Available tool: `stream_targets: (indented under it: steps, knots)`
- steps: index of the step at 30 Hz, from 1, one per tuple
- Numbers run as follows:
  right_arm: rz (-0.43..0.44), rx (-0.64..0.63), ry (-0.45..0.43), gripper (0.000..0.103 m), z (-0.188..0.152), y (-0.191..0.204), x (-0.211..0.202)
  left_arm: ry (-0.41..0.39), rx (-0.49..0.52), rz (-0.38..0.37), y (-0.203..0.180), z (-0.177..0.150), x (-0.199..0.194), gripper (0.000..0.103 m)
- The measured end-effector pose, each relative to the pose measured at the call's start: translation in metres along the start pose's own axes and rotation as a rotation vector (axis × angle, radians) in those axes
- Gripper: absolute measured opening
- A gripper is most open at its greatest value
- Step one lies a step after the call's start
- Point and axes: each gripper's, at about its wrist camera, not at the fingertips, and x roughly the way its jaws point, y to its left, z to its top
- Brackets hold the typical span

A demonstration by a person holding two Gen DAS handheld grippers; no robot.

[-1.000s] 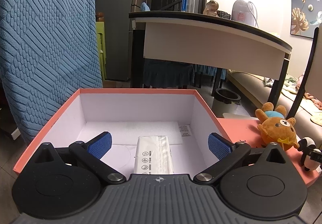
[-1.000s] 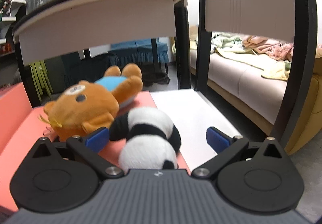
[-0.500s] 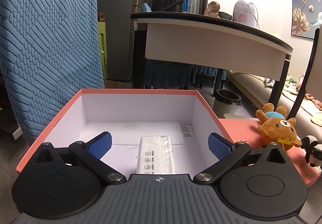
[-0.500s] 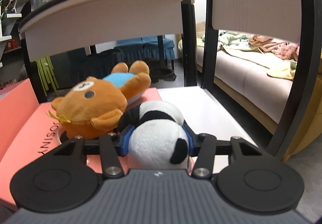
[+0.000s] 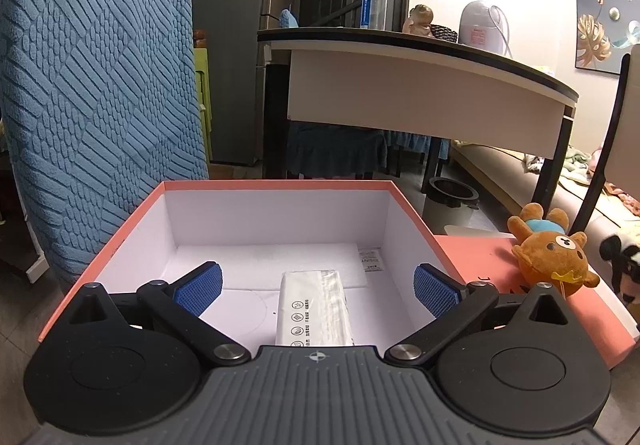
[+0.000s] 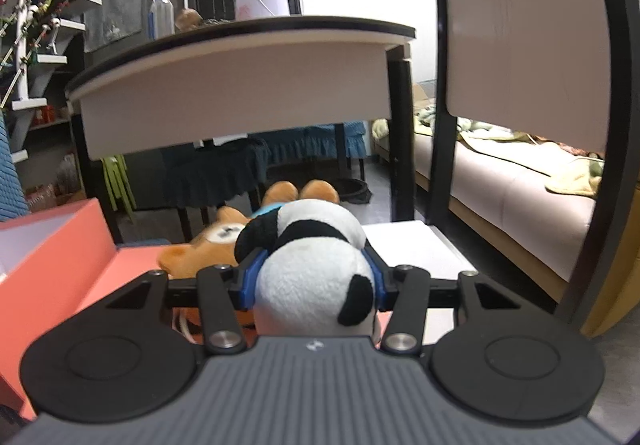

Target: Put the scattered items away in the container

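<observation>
A coral box [image 5: 276, 185] with a white inside stands open in the left wrist view. A white tissue pack [image 5: 314, 305] lies on its floor. My left gripper [image 5: 316, 287] hovers open over the box, the pack between its blue pads but untouched. On the coral lid [image 5: 476, 257] to the right lies a brown plush bear [image 5: 550, 253]. My right gripper [image 6: 312, 277] is shut on a black-and-white plush panda [image 6: 312, 269], lifted above the bear [image 6: 208, 249]. The panda [image 5: 622, 265] also shows at the left view's right edge. The box wall [image 6: 52, 245] is at the left.
A blue textured chair back [image 5: 92, 93] rises left of the box. Behind stands a dark-topped table [image 5: 420, 61] with a water bottle [image 5: 374, 3]. A dark chair frame [image 6: 612, 125] stands close on the right, with a sofa [image 6: 520, 197] beyond. A bin [image 5: 452, 197] sits on the floor.
My right gripper closed on the panda and raised it off the lid, in front of the bear. The left gripper stayed open over the box with only a slight shift.
</observation>
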Motion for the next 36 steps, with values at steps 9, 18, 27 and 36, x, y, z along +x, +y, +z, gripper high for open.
stream_targets:
  steps: [9,18,27,36]
  knots:
    - [0.108,-0.003,-0.031,0.052,0.017,0.046,-0.005,-0.007,0.014,0.004,0.007,-0.001,-0.004,0.103]
    - [0.220,-0.011,-0.065,0.052,0.027,0.100,-0.001,-0.004,0.010,0.041,0.025,-0.004,-0.005,0.103]
    - [0.349,-0.002,-0.131,0.052,0.034,0.152,-0.003,0.000,-0.015,0.074,0.046,-0.009,-0.011,0.103]
    - [0.482,-0.051,-0.172,0.052,0.032,0.205,-0.010,0.002,-0.048,0.104,0.066,-0.012,-0.015,0.103]
